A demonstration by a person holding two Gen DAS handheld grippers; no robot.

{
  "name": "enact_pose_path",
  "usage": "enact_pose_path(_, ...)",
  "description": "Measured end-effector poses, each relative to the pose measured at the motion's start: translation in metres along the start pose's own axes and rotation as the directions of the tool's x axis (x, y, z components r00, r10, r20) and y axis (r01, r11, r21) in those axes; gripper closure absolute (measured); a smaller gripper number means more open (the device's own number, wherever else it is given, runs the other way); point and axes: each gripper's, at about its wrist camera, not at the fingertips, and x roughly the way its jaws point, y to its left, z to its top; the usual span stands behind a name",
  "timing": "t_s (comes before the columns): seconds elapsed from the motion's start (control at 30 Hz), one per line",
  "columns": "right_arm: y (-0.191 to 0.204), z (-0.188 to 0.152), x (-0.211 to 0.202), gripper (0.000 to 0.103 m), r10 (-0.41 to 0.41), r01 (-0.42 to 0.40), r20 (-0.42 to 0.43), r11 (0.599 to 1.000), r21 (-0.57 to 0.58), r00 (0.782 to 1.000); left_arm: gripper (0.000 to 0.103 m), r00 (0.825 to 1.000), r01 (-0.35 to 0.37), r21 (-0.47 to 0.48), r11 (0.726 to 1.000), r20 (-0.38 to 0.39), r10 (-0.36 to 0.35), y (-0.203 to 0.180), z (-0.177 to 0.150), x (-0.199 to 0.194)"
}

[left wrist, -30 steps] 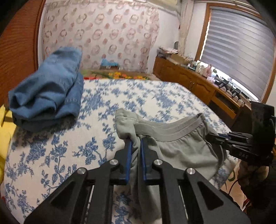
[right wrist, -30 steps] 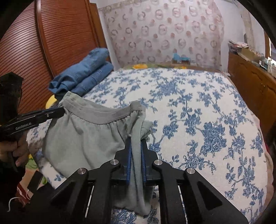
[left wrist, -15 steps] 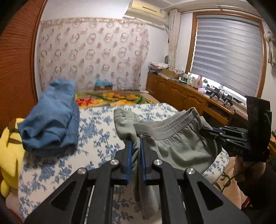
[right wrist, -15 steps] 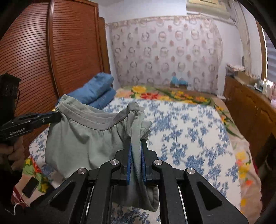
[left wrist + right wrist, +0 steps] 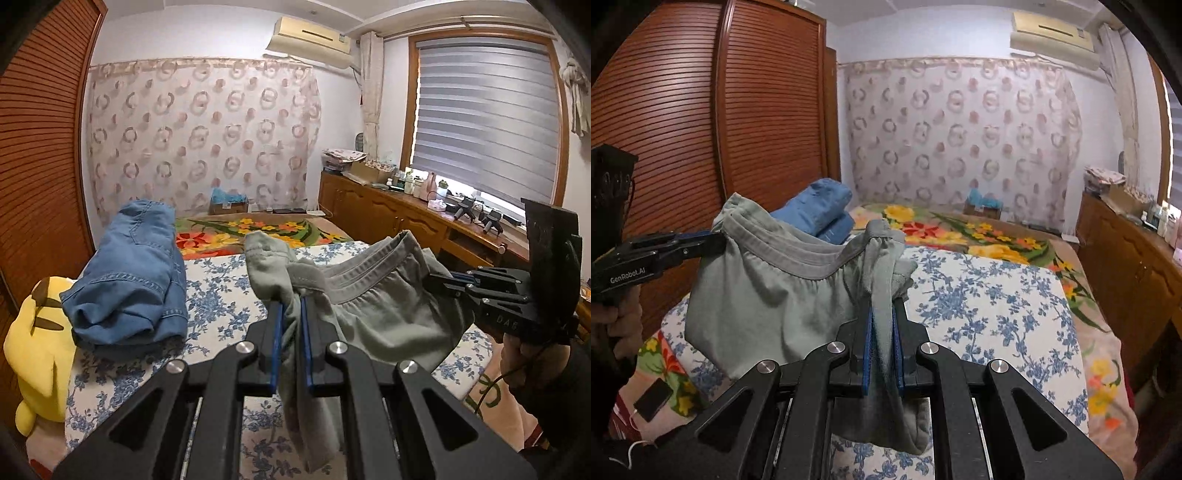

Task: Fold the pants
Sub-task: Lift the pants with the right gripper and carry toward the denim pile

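Observation:
Grey-green pants with a grey elastic waistband hang in the air above the bed, also in the right wrist view. My left gripper is shut on one end of the waistband. My right gripper is shut on the other end. Each gripper shows in the other's view: the right one at the right, the left one at the left. The waistband sags between them and the cloth hangs below it.
The bed has a blue floral sheet. Folded blue jeans lie at its left, also in the right wrist view. A yellow plush toy sits beside them. A wooden wardrobe stands left, a sideboard right. A phone lies lower left.
Both grippers have lifted the pants up off the bed. The views have risen and now show more of the room and less of the sheet.

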Motion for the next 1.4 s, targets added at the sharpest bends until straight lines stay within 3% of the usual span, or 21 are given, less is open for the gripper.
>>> enact_pose_path(0.47,0.025,0.031,0.067,0.096,0.058,-0.062,-0.046,0.993,-0.103,0.997,0.097,0.996,-0.087,-0.053,0.995,-0.009,0.086,0.052,-0.004,0.012)
enact_pose_path(0.97,0.053,0.098,0.153,0.096,0.103,-0.107,-0.031,0.962,-0.252,0.994,0.097,0.983,-0.180,-0.052,0.982,0.022,0.181,0.120,0.038,0.032)
enact_pose_path(1.4,0.048,0.155,0.232,0.096,0.157,-0.142,0.039,0.957,-0.252,0.987,0.097,0.965,-0.250,-0.104,0.963,0.059,0.256,0.178,0.067,0.050)
